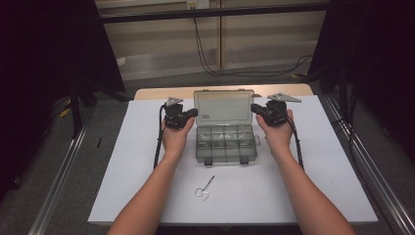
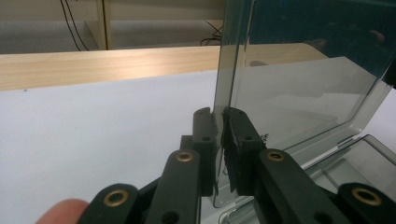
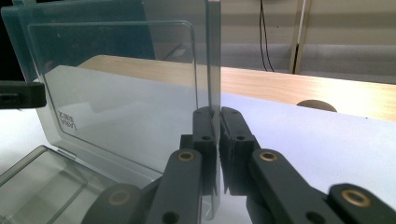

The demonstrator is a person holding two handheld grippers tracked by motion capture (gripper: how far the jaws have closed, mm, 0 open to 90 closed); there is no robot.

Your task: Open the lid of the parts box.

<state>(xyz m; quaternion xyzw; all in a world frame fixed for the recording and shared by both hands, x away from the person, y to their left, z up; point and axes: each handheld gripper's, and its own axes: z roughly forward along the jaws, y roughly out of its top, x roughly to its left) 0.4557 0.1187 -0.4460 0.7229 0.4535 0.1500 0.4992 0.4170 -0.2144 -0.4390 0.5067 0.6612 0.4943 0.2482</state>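
Scissors (image 1: 204,188) lie nearest, at six o'clock from the clear box (image 1: 225,143) mid-table. Its upright lid (image 1: 224,106) is pinched at nine by the left gripper (image 1: 194,113), at three by the right gripper (image 1: 254,108). Uneven pulling would probably twist the hinges.

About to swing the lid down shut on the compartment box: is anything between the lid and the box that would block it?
Nothing visible does. The lid stands upright, with the left gripper and right gripper each clamped on a side edge. Nothing sticks up above the box; the scissors lie apart on the white mat.
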